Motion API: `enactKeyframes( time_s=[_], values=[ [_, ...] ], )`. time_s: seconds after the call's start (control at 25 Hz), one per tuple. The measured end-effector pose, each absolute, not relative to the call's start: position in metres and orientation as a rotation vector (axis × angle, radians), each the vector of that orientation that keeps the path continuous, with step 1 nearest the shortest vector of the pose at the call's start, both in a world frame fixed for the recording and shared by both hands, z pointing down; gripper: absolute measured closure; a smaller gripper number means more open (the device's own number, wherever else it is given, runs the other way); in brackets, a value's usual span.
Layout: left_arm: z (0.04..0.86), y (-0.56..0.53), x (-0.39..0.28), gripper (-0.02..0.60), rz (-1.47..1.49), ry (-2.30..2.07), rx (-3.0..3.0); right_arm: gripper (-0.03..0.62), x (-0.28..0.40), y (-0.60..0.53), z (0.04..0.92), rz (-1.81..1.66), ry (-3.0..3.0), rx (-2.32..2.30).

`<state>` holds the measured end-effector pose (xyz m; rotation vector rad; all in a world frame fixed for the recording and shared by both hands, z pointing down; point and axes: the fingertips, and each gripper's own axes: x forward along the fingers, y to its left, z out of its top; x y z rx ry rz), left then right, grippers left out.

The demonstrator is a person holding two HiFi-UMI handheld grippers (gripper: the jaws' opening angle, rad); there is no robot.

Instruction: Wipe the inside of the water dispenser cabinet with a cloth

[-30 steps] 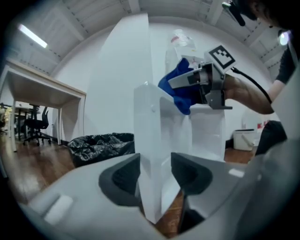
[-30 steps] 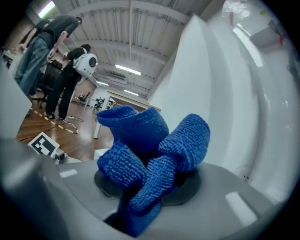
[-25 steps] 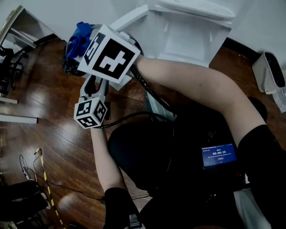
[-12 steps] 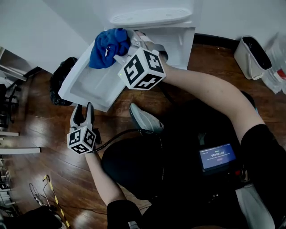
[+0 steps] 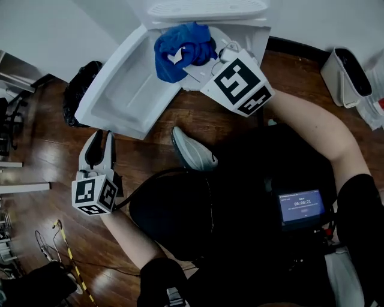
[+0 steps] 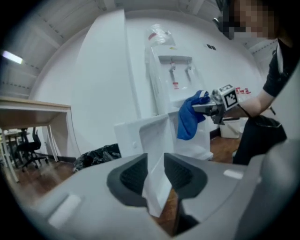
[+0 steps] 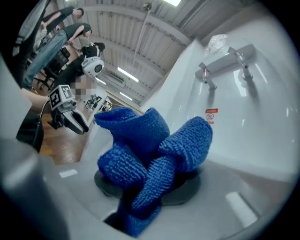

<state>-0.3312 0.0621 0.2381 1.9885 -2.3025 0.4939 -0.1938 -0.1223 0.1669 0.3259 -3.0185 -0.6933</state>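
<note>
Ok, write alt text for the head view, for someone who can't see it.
Seen from above, the right gripper holds a bunched blue cloth at the opening of a white water dispenser, its cabinet door swung open to the left. The left gripper is closed on the door's outer edge, above a wooden floor.

Dark wood floor (image 5: pixel 36 144), white walls (image 5: pixel 48 30), desk (image 6: pixel 33 107).

Dispenser (image 5: pixel 207 11), black bag (image 5: pixel 81 96) on floor (image 5: pixel 48 159)
</note>
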Motion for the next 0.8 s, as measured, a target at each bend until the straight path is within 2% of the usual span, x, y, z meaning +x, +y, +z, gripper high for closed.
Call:
enactKeyframes(
  time_s=[0.08,0.2,0.24,0.28,0.36,0.4,0.48,0.6,0.8],
  values=[
    [0.221,0.057,-0.315,0.474,0.324,-2.256,2.056,0.445,-0.180,-0.116,0.162,-0.632,-3.056,0.260],
    [0.194,0.039,-0.277,0.463,-0.101,-1.966,2.211,0.445,-0.160,-0.103,0.153,-0.506,-3.150,0.126],
    [0.190,0.028,-0.263,0.429,-0.214,-1.820,2.245,0.445,-0.154,-0.101,0.148,-0.477,-3.183,0.099],
    [0.191,0.016,-0.247,0.366,-0.285,-1.663,2.263,0.445,-0.148,-0.101,0.144,-0.464,-3.212,0.092],
    [0.203,-0.007,-0.207,0.274,-0.354,-1.319,2.257,0.444,-0.136,-0.103,0.131,-0.441,-3.266,0.106],
    [0.209,-0.016,-0.185,0.259,-0.378,-1.143,2.234,0.444,-0.132,-0.101,0.125,-0.430,-3.290,0.102],
    [0.220,-0.030,-0.153,0.239,-0.395,-0.885,2.179,0.444,-0.129,-0.086,0.123,-0.417,-3.313,0.025],
    [0.226,-0.044,-0.132,0.215,-0.397,-0.726,2.184,0.444,-0.126,-0.054,0.147,-0.416,-3.266,-0.240],
    [0.204,-0.035,-0.086,0.215,-0.341,-0.508,2.350,0.442,-0.096,-0.024,0.165,-0.368,-3.169,-0.645]
  ],
)
